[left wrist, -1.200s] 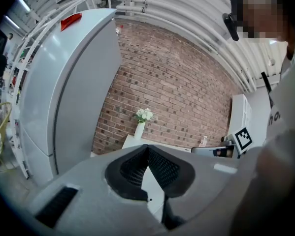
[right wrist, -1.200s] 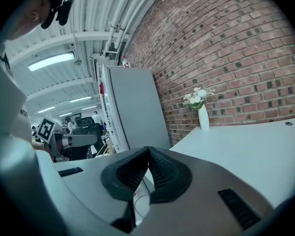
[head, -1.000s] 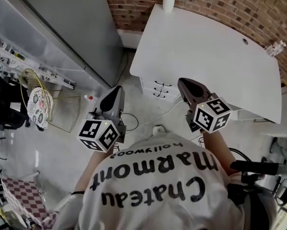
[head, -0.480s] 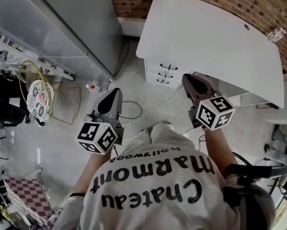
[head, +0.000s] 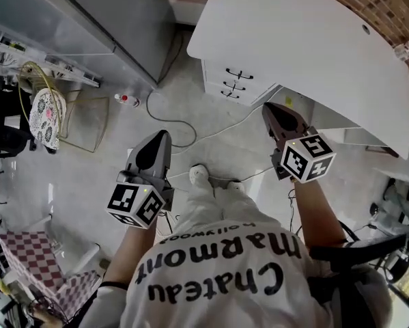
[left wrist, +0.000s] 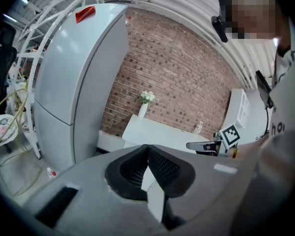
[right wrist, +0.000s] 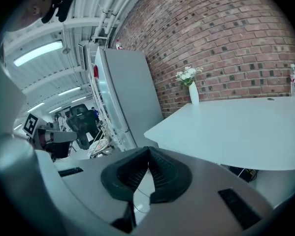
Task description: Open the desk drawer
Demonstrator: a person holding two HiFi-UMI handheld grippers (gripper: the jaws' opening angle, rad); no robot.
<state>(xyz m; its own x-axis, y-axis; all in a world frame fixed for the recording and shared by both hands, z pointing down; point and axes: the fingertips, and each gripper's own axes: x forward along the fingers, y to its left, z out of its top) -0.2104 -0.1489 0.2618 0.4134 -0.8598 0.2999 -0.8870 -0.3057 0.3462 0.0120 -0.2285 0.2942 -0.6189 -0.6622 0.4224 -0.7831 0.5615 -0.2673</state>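
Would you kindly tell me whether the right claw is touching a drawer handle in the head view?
No, the right claw hangs over the floor, clearly apart from the drawer handles.

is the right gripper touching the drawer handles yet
Apart. Head view shows the right gripper short of the drawer handles, a clear gap between them.
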